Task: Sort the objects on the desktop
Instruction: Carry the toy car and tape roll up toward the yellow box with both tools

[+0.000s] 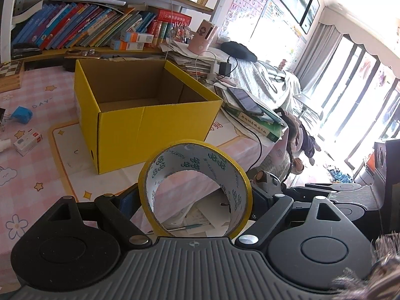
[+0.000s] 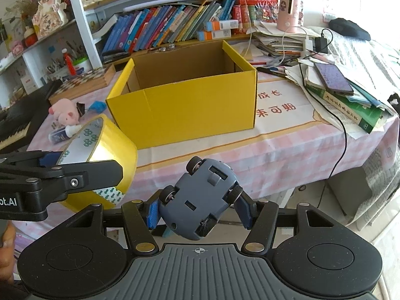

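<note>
- My left gripper (image 1: 195,200) has its jaws pinching a roll of yellow tape (image 1: 195,190), held up on edge in front of the open yellow box (image 1: 150,130) on the desk (image 1: 32,175).
- Only my right wrist view shows my right gripper (image 2: 200,210): jaws clamped on a grey toy car (image 2: 202,197), underside up.
- That view also shows a pink plush pig (image 2: 66,112) left of the box.

One yellow box (image 2: 185,115), one tape roll (image 1: 195,187), one toy car (image 2: 202,197) — two tongs — one pink plush (image 2: 66,112)
</note>
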Available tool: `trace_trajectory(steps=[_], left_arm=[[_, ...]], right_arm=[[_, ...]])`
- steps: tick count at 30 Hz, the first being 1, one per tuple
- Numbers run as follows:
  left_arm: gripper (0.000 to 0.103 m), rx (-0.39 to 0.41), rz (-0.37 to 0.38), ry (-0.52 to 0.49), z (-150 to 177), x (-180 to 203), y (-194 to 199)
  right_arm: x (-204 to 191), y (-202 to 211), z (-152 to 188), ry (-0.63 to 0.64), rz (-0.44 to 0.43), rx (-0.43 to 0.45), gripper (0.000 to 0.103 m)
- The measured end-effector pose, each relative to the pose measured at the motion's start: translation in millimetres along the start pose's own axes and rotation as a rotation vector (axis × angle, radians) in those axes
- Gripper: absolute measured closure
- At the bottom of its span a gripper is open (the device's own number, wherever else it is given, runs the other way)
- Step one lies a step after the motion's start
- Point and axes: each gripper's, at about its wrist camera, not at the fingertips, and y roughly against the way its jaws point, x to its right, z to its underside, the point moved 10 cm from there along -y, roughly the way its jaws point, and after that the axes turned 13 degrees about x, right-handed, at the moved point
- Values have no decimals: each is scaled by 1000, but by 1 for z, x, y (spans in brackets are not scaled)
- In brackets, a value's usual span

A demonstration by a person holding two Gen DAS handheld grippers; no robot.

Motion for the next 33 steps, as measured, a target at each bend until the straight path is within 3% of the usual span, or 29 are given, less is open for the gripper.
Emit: trace_trajectory(steps=[18, 33], left_arm=[[18, 19, -23, 32, -14, -4, -37], [18, 241, -64, 34, -101, -7, -55]], right_arm=[[7, -35, -20, 56, -79, -44, 44], [9, -57, -118, 134, -185, 158, 44]])
